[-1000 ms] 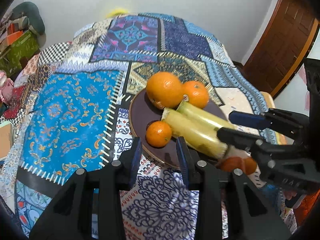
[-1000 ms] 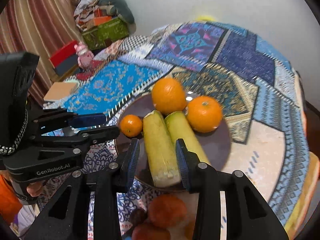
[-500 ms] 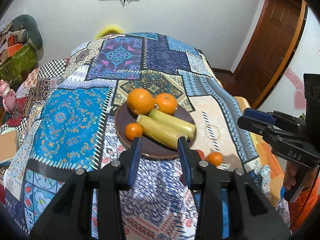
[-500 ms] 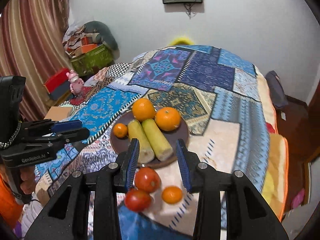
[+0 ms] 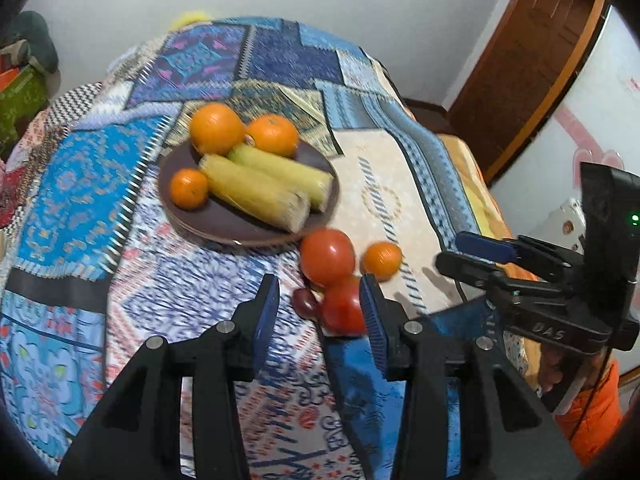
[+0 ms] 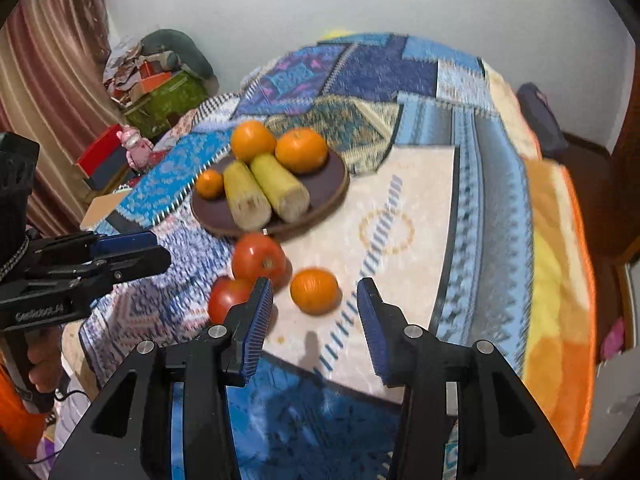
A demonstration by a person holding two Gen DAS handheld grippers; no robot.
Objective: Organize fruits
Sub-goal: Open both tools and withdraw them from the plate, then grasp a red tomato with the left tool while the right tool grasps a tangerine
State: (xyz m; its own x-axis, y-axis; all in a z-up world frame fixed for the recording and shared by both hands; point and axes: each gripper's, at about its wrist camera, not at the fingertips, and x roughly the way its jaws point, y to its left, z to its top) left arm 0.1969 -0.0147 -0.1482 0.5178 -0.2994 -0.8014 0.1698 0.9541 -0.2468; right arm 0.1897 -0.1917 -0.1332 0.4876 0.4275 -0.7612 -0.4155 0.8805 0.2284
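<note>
A brown plate (image 5: 224, 224) (image 6: 332, 184) on the patchwork cloth holds two big oranges (image 5: 217, 128) (image 6: 301, 149), a small orange (image 5: 188, 189) (image 6: 209, 184) and two corn cobs (image 5: 256, 196) (image 6: 246, 196). Beside it on the cloth lie two tomatoes (image 5: 327, 255) (image 6: 258, 258), a loose small orange (image 5: 381, 260) (image 6: 315, 291) and a small dark fruit (image 5: 304, 302). My left gripper (image 5: 319, 310) is open, with the nearer tomato (image 5: 344, 308) between its fingers' line. My right gripper (image 6: 315, 312) is open just short of the loose orange.
The cloth-covered bed (image 6: 472, 184) drops off at the right, with an orange-yellow edge (image 6: 560, 280). A wooden door (image 5: 532, 56) stands at the right. Boxes, a pink toy (image 6: 134, 145) and a curtain (image 6: 44, 80) are at the left.
Both grippers came down and forward towards the loose fruits in front of the plate. Both stayed open.
</note>
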